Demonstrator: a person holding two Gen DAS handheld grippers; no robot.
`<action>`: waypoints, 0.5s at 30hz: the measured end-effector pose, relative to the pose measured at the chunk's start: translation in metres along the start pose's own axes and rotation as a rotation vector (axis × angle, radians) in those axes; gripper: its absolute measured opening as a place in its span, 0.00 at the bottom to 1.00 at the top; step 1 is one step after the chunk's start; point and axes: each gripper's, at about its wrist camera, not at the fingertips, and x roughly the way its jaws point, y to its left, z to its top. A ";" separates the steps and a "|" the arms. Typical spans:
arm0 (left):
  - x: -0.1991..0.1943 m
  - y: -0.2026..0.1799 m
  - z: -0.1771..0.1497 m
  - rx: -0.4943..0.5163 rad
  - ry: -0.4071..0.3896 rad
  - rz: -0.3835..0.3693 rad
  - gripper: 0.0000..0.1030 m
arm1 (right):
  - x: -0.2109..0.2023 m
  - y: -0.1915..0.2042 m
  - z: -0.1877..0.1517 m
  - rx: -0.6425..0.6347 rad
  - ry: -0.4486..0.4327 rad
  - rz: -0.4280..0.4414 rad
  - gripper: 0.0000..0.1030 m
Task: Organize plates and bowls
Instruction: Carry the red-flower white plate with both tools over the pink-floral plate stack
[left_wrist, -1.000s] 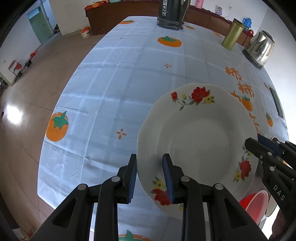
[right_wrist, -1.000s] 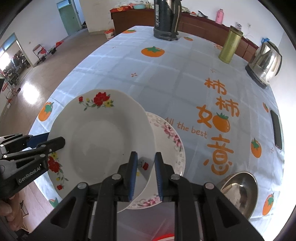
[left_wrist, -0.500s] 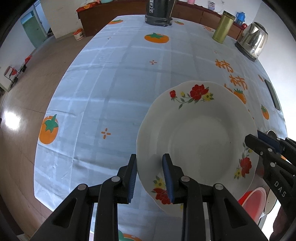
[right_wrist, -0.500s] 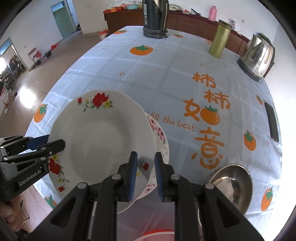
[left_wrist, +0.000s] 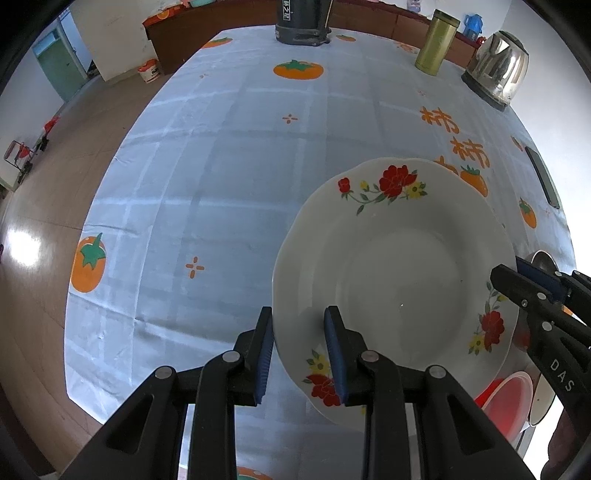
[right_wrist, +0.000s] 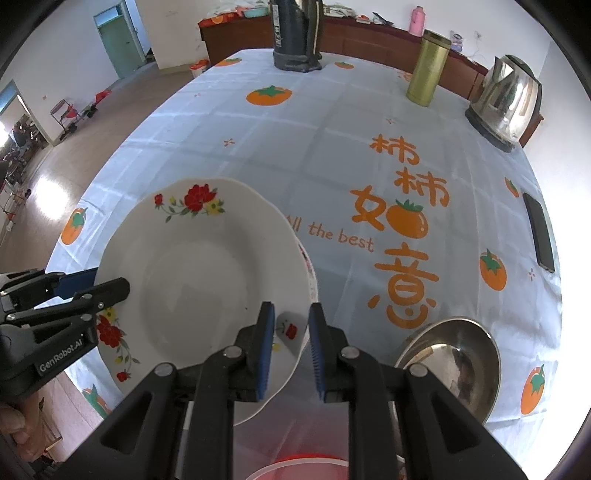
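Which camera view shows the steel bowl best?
The right wrist view: the steel bowl shows nearly whole, beside the right claw. In the left wrist view only a sliver appears behind the flowered plate.

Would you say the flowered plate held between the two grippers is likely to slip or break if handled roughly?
Probably yes. The flowered plate looks like glossy glazed ceramic, so likely rigid, slippery and chippable. Each hand-held gripper pinches only its thin rim, so it may tilt.

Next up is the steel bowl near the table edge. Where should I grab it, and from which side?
Take the steel bowl by its thin rim, one finger inside and one outside. It sits open side up with smooth curved walls, so only the rim offers a hold. Coming from the near side with the right gripper looks easiest, once it lets go of the flowered plate.
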 end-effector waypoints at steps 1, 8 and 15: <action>0.001 0.000 0.000 0.000 0.003 -0.002 0.29 | 0.000 -0.001 0.000 0.001 0.001 0.000 0.18; 0.005 -0.005 0.001 0.016 0.005 0.001 0.29 | 0.003 -0.006 0.000 0.011 0.006 -0.001 0.18; 0.010 -0.010 0.004 0.029 0.011 0.003 0.29 | 0.006 -0.012 0.000 0.020 0.012 -0.004 0.18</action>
